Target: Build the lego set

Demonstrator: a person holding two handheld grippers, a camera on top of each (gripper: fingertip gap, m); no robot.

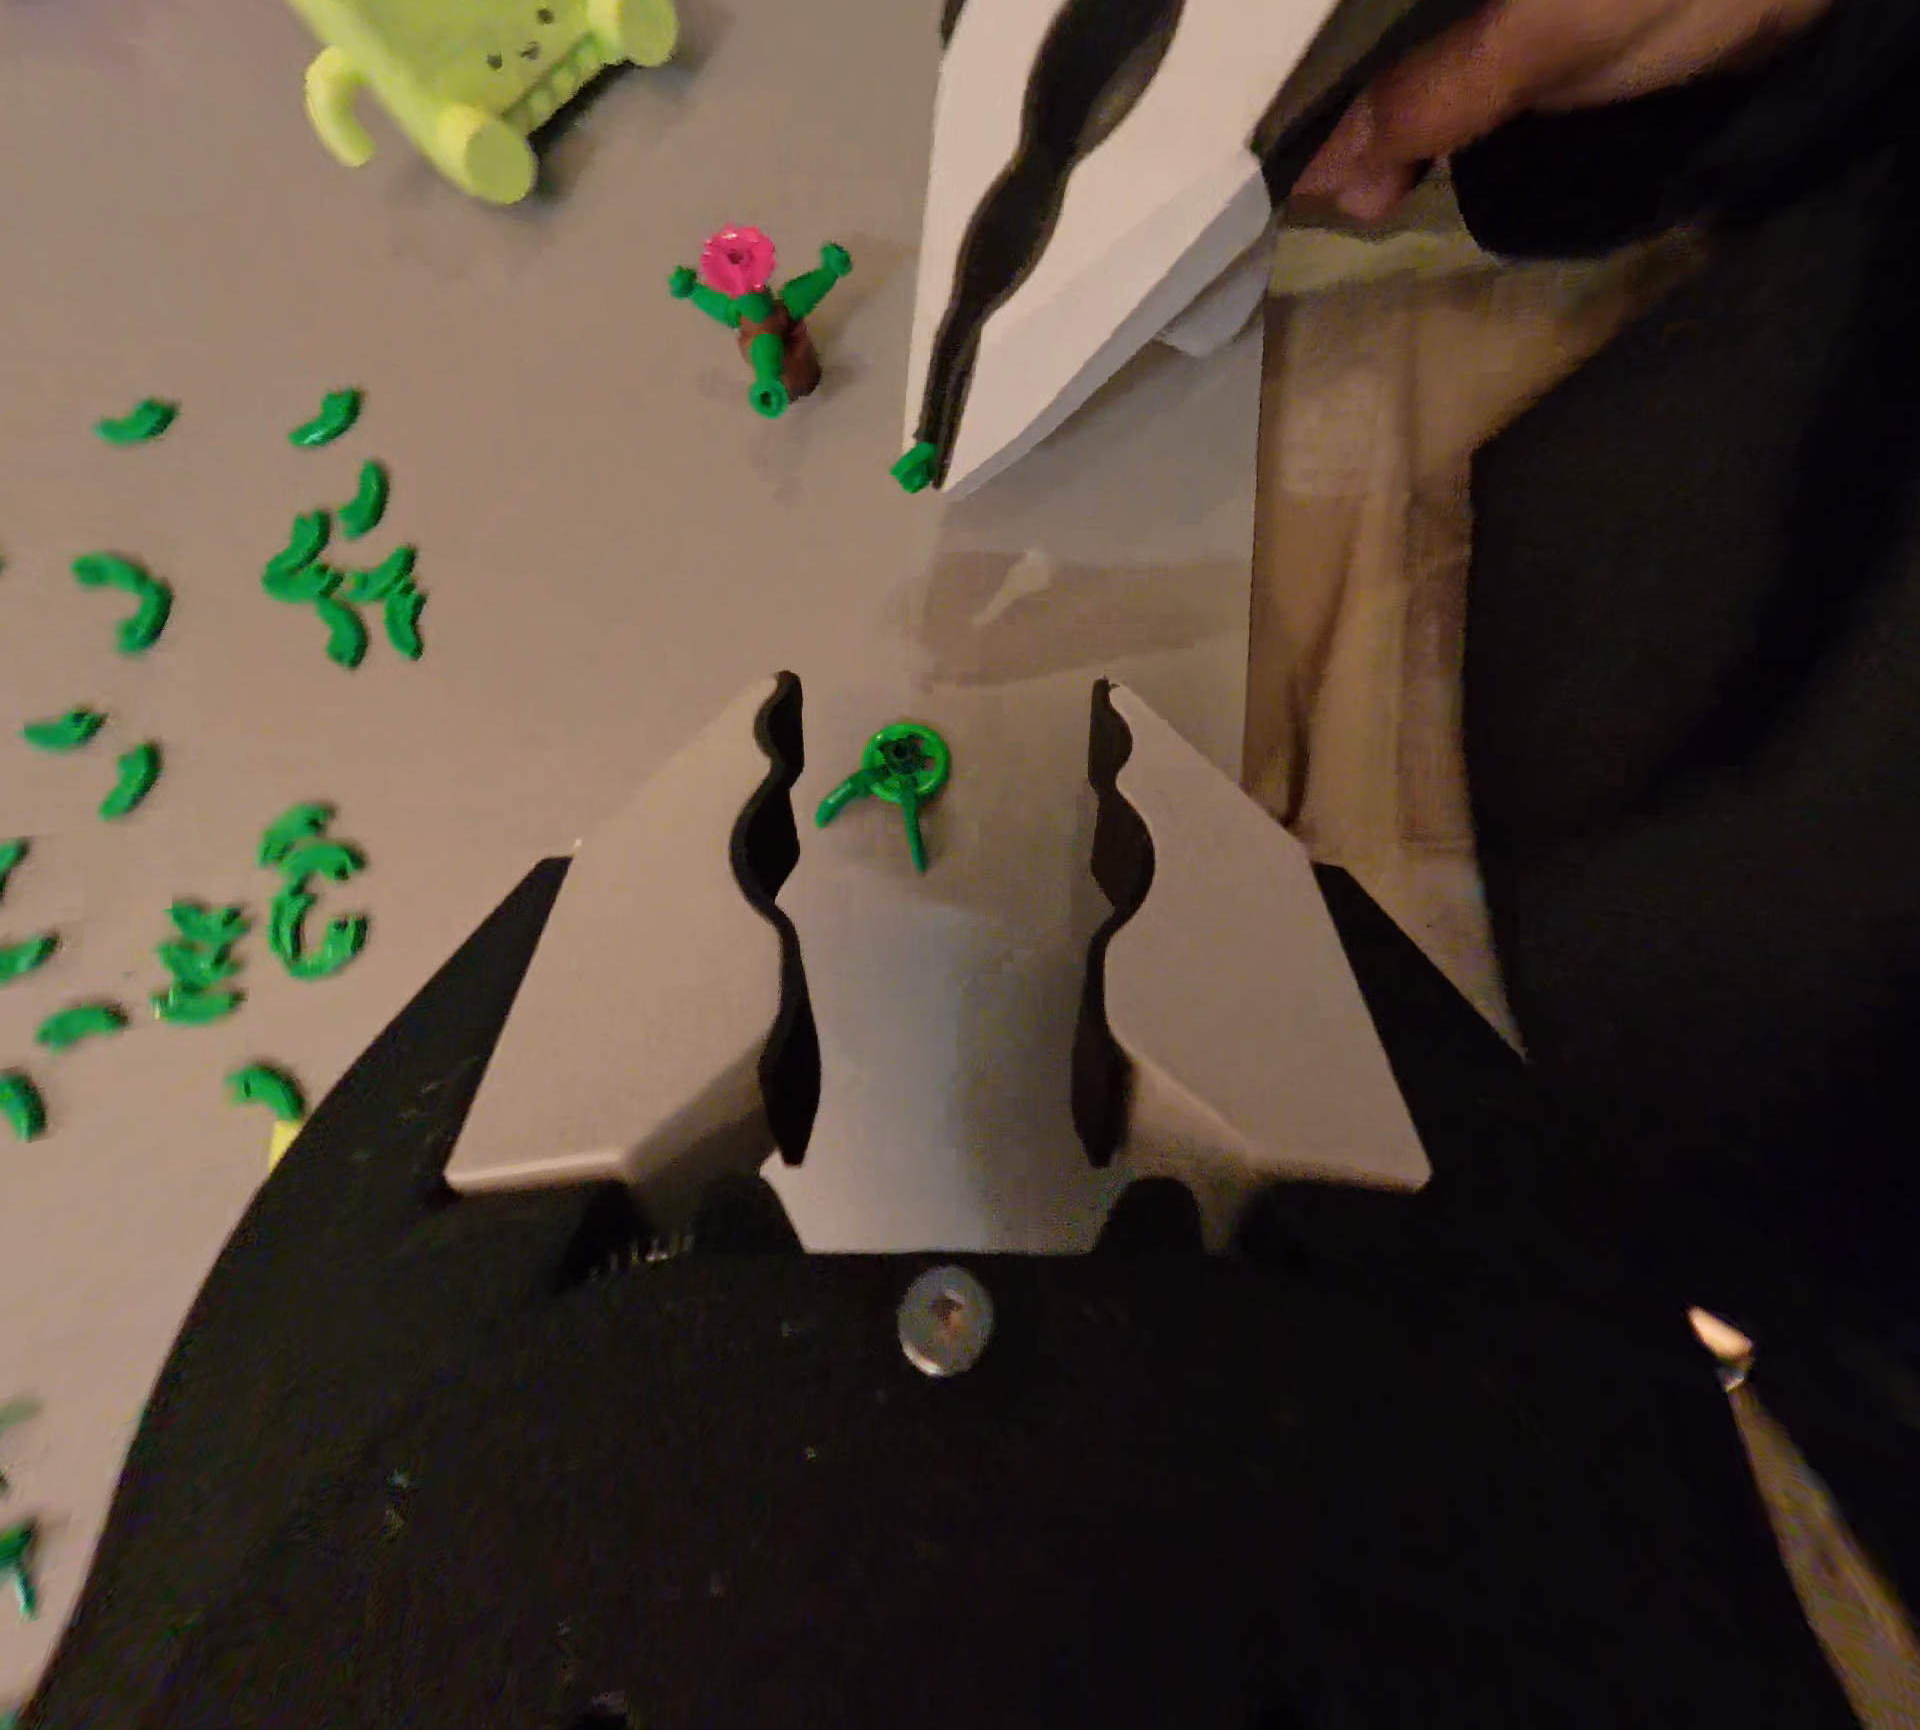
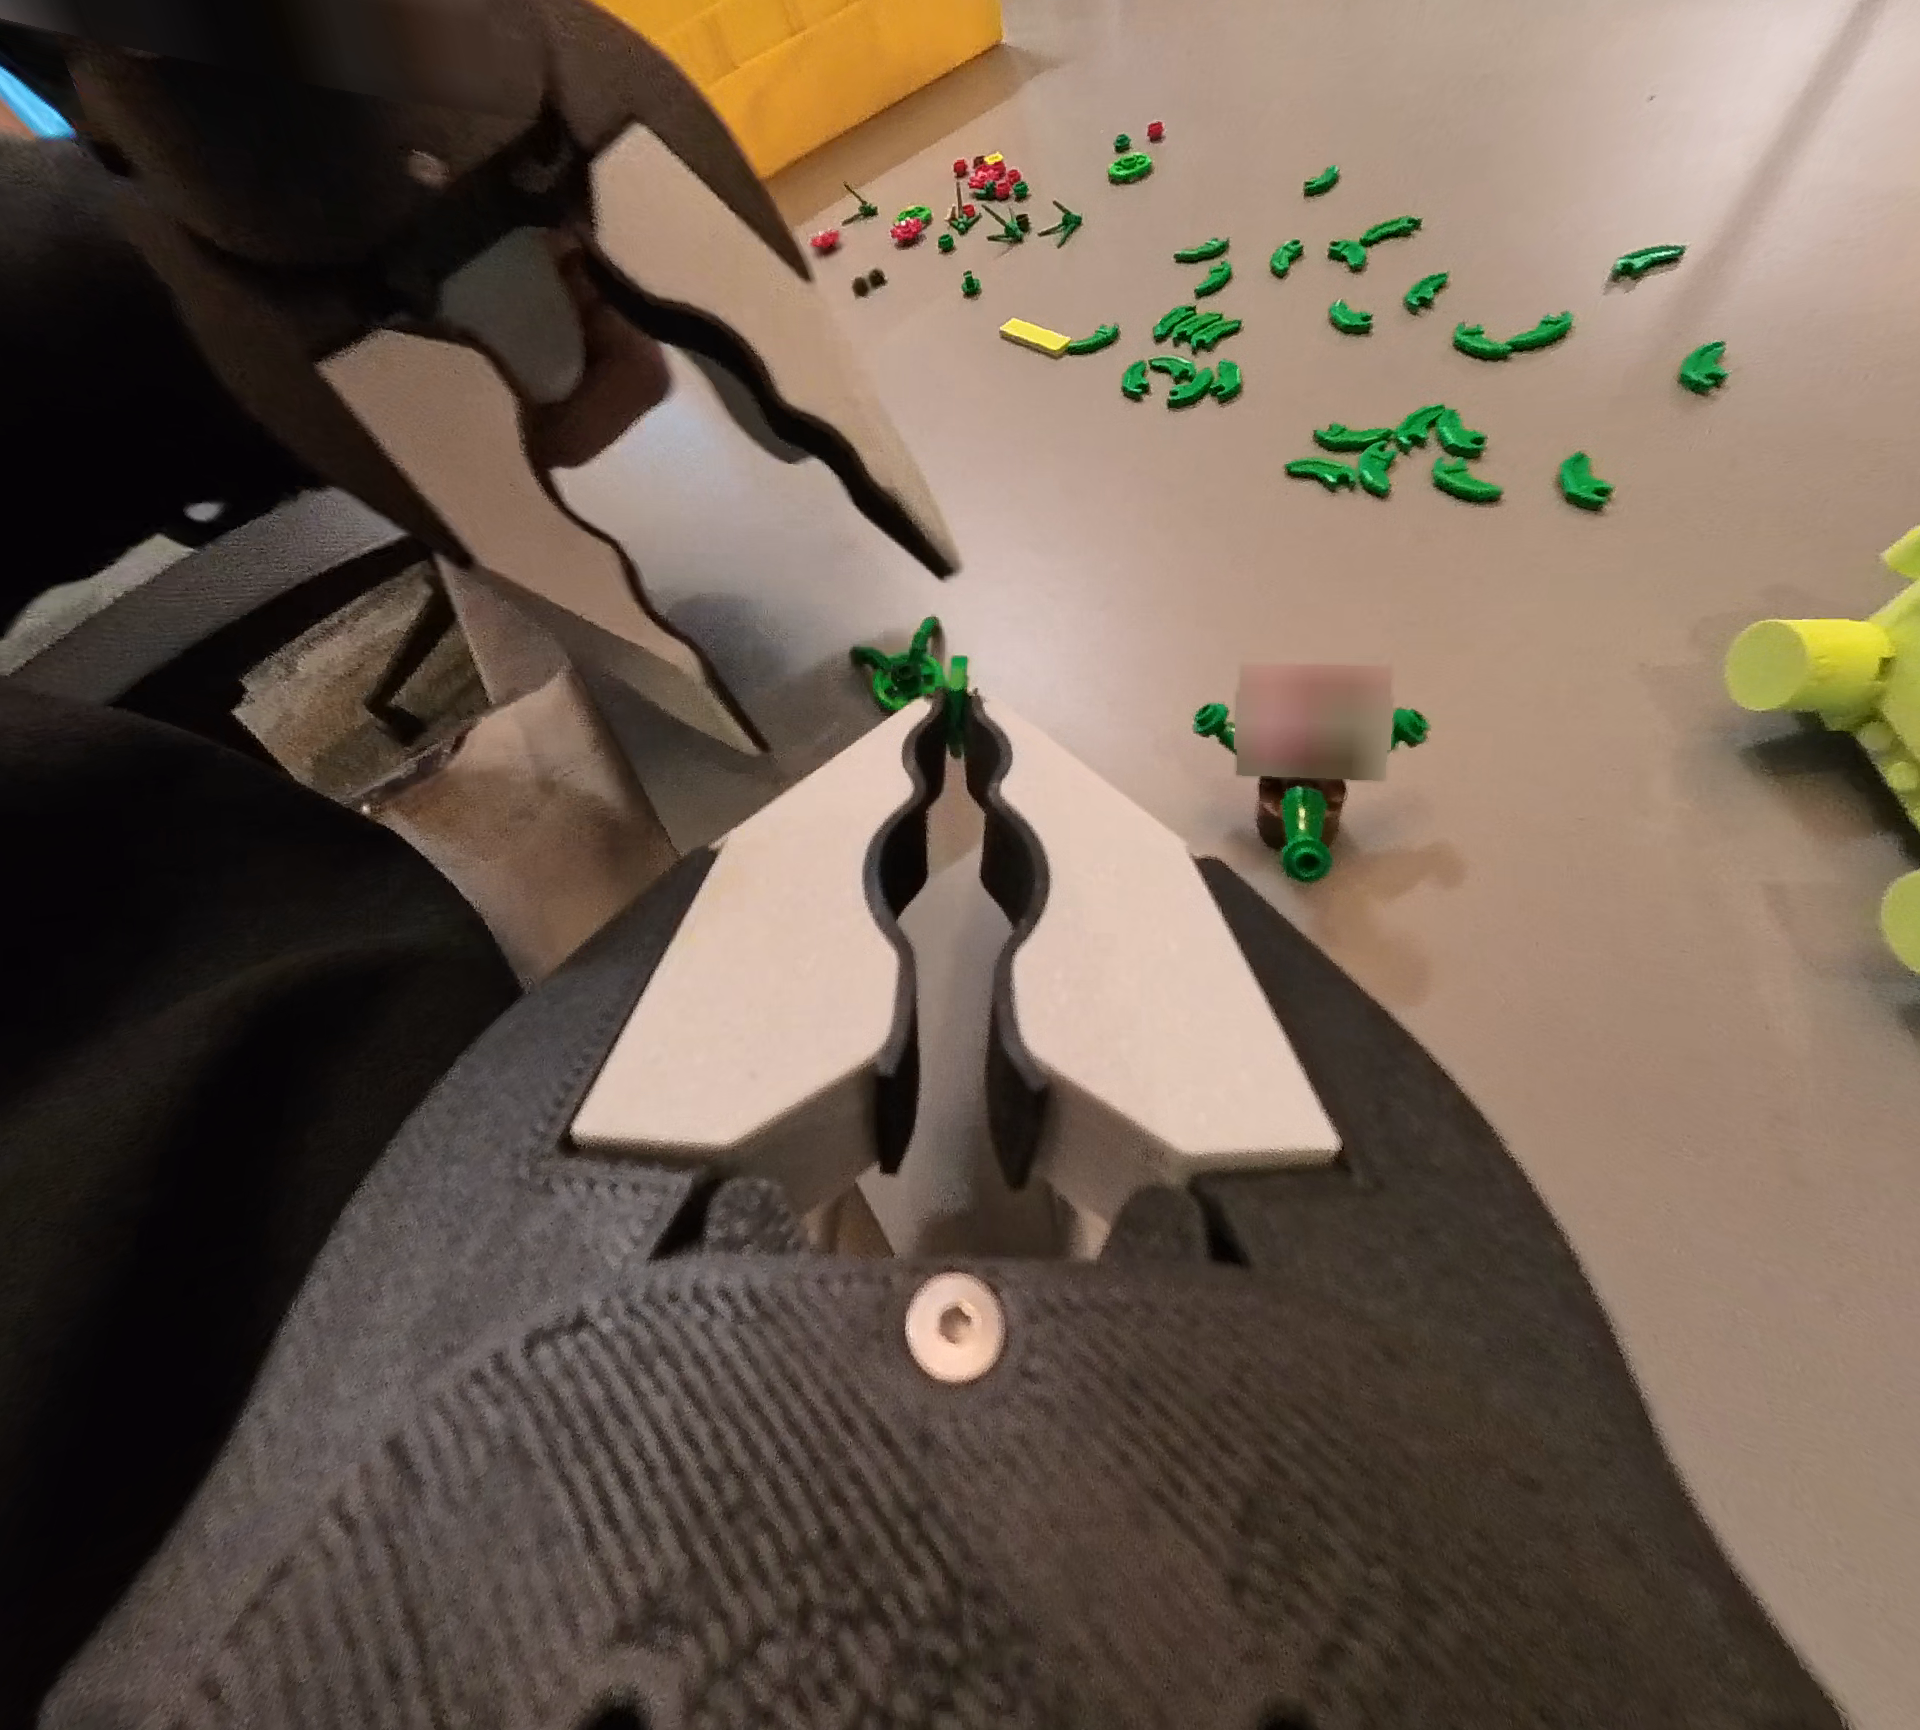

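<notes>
1. Lego ring piece (image 1: 902,764), green with two thin stems, lies flat on the table (image 1: 623,475) near its edge, right between your left gripper's (image 1: 945,704) spread tips.
2. Your right gripper (image 2: 956,724) is pinching a small green stud piece (image 2: 957,674) at its very tips, held just above the table.
3. Ring sits just beyond and left of that stud; left gripper is nearer it, straddling it.
4. Flower stem (image 2: 1299,823) stands apart to the right, loose leaves (image 2: 1392,444) farther off.
5. Likely next: steady the ring, then bring the stud onto it.
</notes>
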